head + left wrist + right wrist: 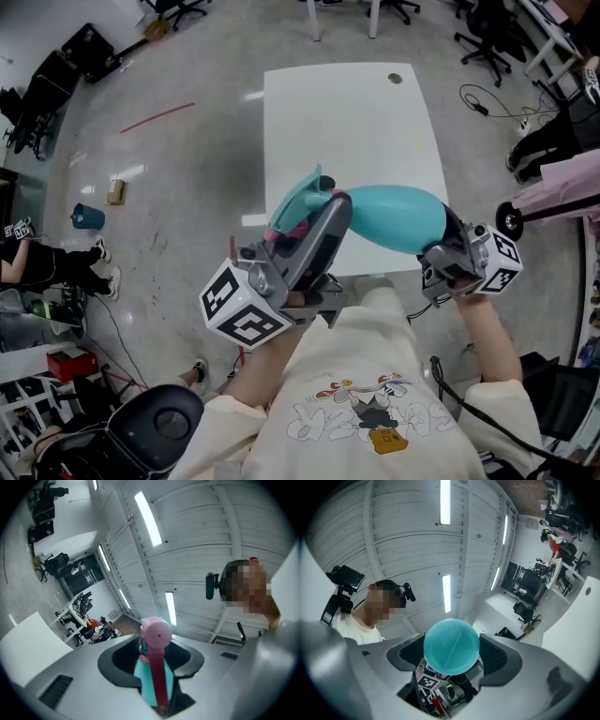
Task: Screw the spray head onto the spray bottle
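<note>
A teal spray bottle (398, 217) lies roughly level in the air above the near edge of the white table (356, 112). My right gripper (448, 246) is shut on its base end; in the right gripper view the round teal bottom (451, 645) fills the gap between the pads of the right gripper (451, 654). At the bottle's neck sits the teal spray head (302, 202) with its pink trigger. My left gripper (314, 223) is shut on the spray head (152, 677). The pink nozzle (155, 631) sticks out past the left gripper (152, 657).
A blue cup (87, 217) and a small box (116, 191) stand on the grey floor at the left, near a red line (157, 116). Black cases (56, 75) lie at the far left. A black chair (155, 427) is behind me. Office chairs and cables crowd the upper right.
</note>
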